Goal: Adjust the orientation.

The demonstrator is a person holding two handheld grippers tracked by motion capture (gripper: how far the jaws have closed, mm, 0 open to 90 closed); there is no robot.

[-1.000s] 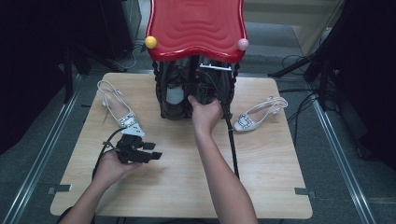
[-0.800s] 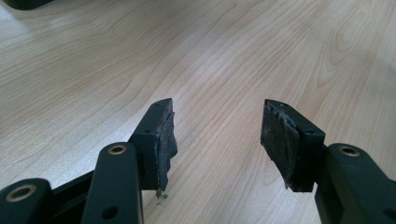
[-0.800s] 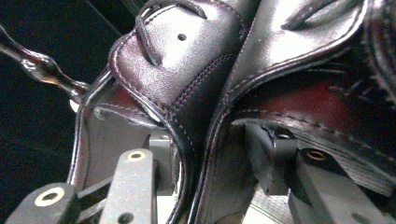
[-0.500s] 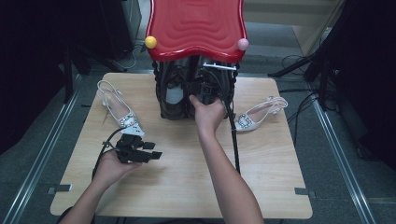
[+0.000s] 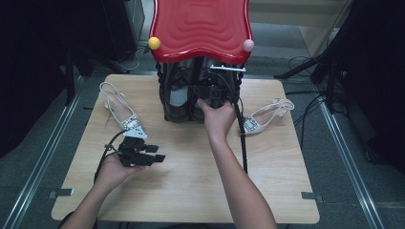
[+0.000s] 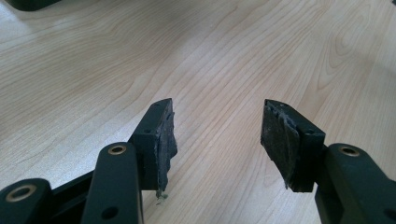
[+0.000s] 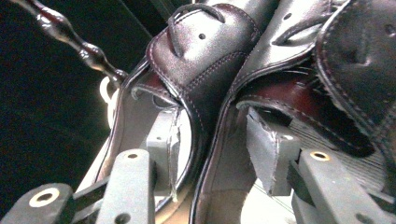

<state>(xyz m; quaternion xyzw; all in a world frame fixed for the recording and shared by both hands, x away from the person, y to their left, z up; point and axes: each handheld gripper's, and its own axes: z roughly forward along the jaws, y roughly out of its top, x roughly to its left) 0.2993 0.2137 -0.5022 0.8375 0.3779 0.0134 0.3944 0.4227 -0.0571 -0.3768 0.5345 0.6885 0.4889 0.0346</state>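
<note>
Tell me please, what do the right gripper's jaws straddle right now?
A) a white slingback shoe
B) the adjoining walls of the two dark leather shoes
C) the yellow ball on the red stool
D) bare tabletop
B: in the right gripper view, the right gripper has one jaw inside each of the dark leather shoes, their adjoining walls between the jaws.

1 overhead view, 2 close gripper views

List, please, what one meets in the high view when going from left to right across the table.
White shoe at the left → left hand-held gripper → pair of dark boots → right hand → white shoe at the right.
</note>
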